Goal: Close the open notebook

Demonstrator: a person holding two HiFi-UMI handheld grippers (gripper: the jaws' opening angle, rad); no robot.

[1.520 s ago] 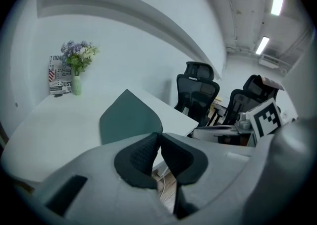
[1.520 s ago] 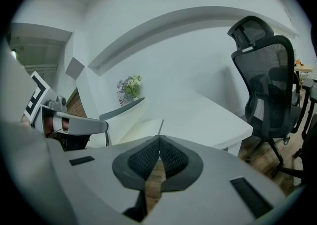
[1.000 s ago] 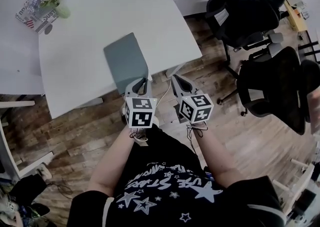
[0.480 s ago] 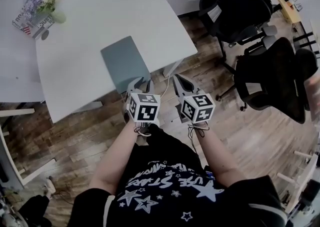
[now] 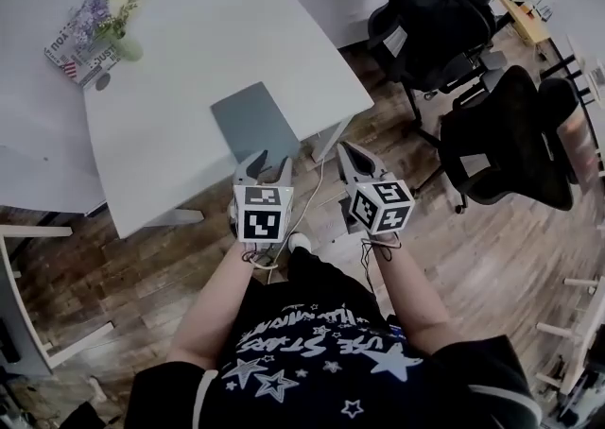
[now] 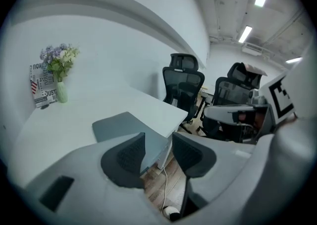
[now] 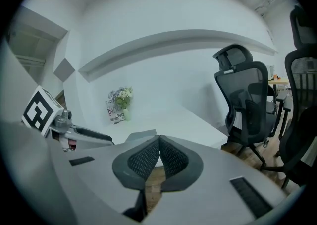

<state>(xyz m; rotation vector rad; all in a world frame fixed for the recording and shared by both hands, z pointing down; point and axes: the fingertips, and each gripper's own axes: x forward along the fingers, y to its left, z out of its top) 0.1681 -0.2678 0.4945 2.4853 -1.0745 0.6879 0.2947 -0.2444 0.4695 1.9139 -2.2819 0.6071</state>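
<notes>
While the left gripper, jaws just opening, and closed right gripper hang empty, a nudge could slide the notebook off the bench.

Beyond the notebook and to its left, the white table lies open. Well off to the notebook's far left stand a vase of flowers and a printed card. Right of the notebook, past the table edge, two black office chairs crowd the wooden floor
</notes>
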